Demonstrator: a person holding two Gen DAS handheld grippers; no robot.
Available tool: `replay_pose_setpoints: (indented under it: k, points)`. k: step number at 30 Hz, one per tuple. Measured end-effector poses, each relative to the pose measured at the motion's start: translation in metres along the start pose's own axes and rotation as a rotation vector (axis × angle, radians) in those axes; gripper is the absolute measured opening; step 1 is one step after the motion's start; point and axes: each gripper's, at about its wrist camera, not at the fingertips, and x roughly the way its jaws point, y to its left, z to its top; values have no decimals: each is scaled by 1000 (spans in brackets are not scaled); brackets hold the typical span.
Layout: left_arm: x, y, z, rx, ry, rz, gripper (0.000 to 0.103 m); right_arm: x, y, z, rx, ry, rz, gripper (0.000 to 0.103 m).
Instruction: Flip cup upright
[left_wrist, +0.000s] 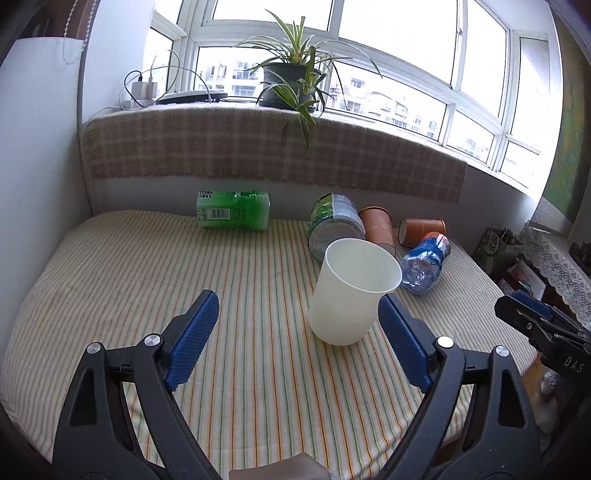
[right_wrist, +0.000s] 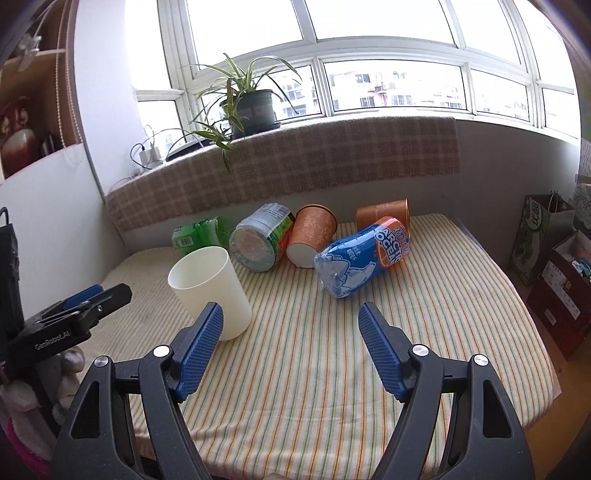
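Observation:
A white paper cup (left_wrist: 349, 291) stands upright, mouth up, on the striped tablecloth (left_wrist: 147, 280). It also shows in the right wrist view (right_wrist: 212, 291). My left gripper (left_wrist: 299, 314) is open and empty, its right finger (left_wrist: 400, 341) close beside the cup's base. My right gripper (right_wrist: 291, 325) is open and empty, its left finger (right_wrist: 201, 349) just in front of the cup. The right gripper's tip shows at the right edge of the left wrist view (left_wrist: 532, 317).
At the back lie a green bottle (left_wrist: 232, 215), a green-labelled bottle (left_wrist: 332, 225), two orange cups (right_wrist: 314, 234) (right_wrist: 386, 214) on their sides and a blue bottle (right_wrist: 364, 254). A potted plant (left_wrist: 291, 79) stands on the windowsill. Bags and boxes (right_wrist: 546, 251) stand right of the table.

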Motion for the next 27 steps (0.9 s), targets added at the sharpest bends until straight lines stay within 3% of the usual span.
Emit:
replay_pose_setpoints:
  k: [3, 5, 6, 10, 27]
  points:
    - [-18, 0, 3, 12, -66, 38, 93, -4, 6, 4, -15, -35, -22, 76]
    - [-27, 0, 5, 22, -104, 61, 97, -7, 8, 7, -16, -64, -39, 85]
    - [-32, 0, 6, 25, -125, 71, 102, -10, 10, 7, -17, -84, -50, 85]
    - [-48, -2, 5, 45, -184, 115, 102, -15, 19, 8, -53, -140, -111, 85]
    - [-56, -7, 0, 52, -187, 145, 103, -20, 17, 6, -43, -199, -185, 85]
